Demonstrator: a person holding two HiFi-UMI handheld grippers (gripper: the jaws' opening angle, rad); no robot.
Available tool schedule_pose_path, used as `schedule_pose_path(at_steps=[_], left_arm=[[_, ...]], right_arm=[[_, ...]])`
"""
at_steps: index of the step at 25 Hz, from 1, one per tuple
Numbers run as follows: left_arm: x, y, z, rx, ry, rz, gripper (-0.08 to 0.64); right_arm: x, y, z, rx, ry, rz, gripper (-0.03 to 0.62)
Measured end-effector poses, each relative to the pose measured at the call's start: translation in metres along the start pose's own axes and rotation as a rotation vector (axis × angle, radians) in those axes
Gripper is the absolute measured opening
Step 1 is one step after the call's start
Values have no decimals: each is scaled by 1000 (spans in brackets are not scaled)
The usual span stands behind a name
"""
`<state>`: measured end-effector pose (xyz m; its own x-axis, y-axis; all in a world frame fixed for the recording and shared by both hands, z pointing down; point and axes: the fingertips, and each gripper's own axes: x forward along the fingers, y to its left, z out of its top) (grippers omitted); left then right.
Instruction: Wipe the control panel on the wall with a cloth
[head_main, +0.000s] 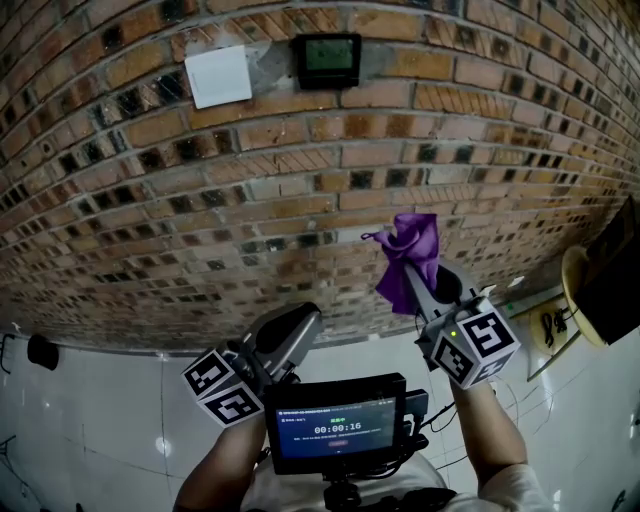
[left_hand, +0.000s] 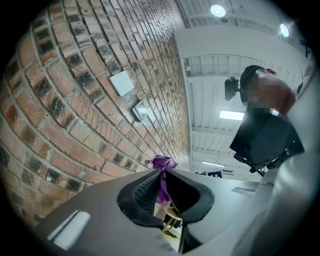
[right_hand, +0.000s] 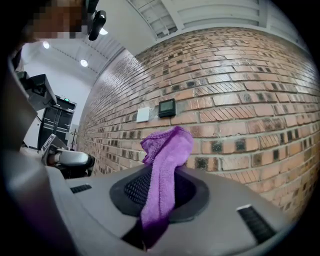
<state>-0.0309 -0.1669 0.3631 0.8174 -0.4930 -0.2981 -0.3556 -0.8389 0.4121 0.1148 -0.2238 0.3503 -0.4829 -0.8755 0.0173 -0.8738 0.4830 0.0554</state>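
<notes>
The black control panel with a green screen hangs high on the brick wall, beside a white plate. My right gripper is shut on a purple cloth, held up well below and right of the panel. In the right gripper view the cloth fills the jaws, with the panel farther along the wall. My left gripper sits lower left, jaws together and holding nothing. Through the thin slit of my left gripper I see the cloth and, on the wall, the panel.
A small monitor rides at my chest between the two grippers. A yellow round stool and a dark box stand at the right by the wall. A white glossy floor runs along the wall's foot.
</notes>
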Motion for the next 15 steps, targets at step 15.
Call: schedule_pose_path(at_steps=[15], left_arm=[[-6, 0, -2, 2, 3, 15, 18]], right_arm=[[-16, 15, -23, 29, 39, 19, 80]])
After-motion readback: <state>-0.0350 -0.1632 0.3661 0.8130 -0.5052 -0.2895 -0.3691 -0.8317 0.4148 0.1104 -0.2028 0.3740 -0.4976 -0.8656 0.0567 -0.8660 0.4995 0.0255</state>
